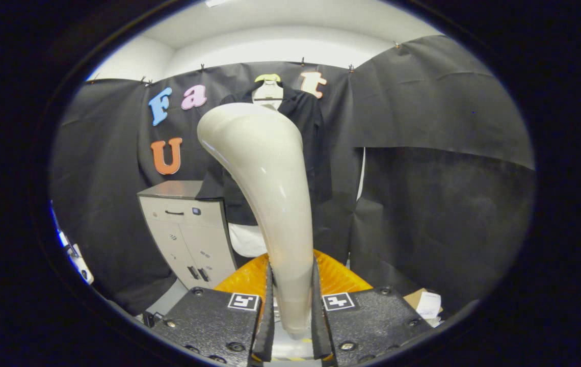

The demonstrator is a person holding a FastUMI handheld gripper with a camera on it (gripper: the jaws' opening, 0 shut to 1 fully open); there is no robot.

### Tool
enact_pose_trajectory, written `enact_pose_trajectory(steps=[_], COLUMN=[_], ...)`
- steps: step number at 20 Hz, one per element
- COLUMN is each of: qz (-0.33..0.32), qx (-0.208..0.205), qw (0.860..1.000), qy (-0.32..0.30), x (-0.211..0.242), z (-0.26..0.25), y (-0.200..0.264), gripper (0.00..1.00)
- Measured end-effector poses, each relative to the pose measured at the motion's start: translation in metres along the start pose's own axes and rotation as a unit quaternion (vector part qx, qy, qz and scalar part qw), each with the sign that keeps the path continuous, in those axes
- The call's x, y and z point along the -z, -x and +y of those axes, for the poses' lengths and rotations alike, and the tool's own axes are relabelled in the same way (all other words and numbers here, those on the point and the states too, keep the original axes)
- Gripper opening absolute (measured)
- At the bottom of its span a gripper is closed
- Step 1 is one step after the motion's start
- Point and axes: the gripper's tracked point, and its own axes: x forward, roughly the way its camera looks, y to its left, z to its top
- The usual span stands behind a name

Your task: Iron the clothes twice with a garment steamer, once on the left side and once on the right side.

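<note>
The steamer handle [265,204] is clamped between both fingers of the gripper [293,306] at lower centre, its head raised toward the dark garment [316,148] hung above for ironing.

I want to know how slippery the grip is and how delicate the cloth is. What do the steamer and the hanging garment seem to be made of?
The steamer, clamped between the gripper fingers, looks like smooth, glossy cream plastic: bright streaks of light run along its curve. The garment, hanging beyond it, looks like dark matte woven fabric, with soft folds and no shine; the fibre cannot be told.
</note>
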Motion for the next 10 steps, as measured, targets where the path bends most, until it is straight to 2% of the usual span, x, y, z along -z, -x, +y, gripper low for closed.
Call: enact_pose_trajectory(steps=[10], qz=[0.008], qx=[0.016], qw=[1.0], qy=[0.008], x=[-0.008], z=[0.032], y=[-0.037], gripper=[0.32])
